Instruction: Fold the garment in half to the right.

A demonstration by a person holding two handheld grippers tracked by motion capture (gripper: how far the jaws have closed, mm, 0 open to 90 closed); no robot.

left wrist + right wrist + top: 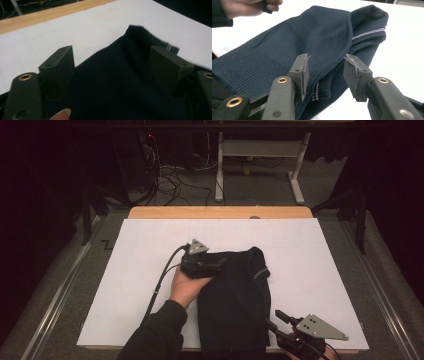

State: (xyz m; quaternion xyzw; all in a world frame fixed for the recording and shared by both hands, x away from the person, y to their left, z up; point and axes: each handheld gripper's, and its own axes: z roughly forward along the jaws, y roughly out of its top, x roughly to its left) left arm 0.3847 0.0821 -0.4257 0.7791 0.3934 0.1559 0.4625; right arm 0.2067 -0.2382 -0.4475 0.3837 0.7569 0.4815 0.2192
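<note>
Dark navy knitted sweater (235, 300), folded into a long narrow stack, lies on the white sheet-covered table (150, 245), running from the near edge toward the middle, a bit right of centre. Far end is bunched and rounded; a thin pale stripe shows on the cuff there (368, 32).

Left gripper (111, 72) sits at the sweater's far-left corner, w/ jaws spread wide and knit lying between them but not pinched. Prob. there to press the fold flat or get ready to take that edge, so the stack doesn't shift.

Right gripper (325, 75) is at the near edge of the table, by the sweater's near-right corner. Jaws are open approx. halfway, straddling the layered ribbed hem (322, 90); pads not yet closed on it. Looks lined up to bite all layers at once, which would let the person lift or fold the near end w/o it fanning out.

The two grippers are set at diagonal corners, well apart, likely so one steadies while the other moves the cloth.
</note>
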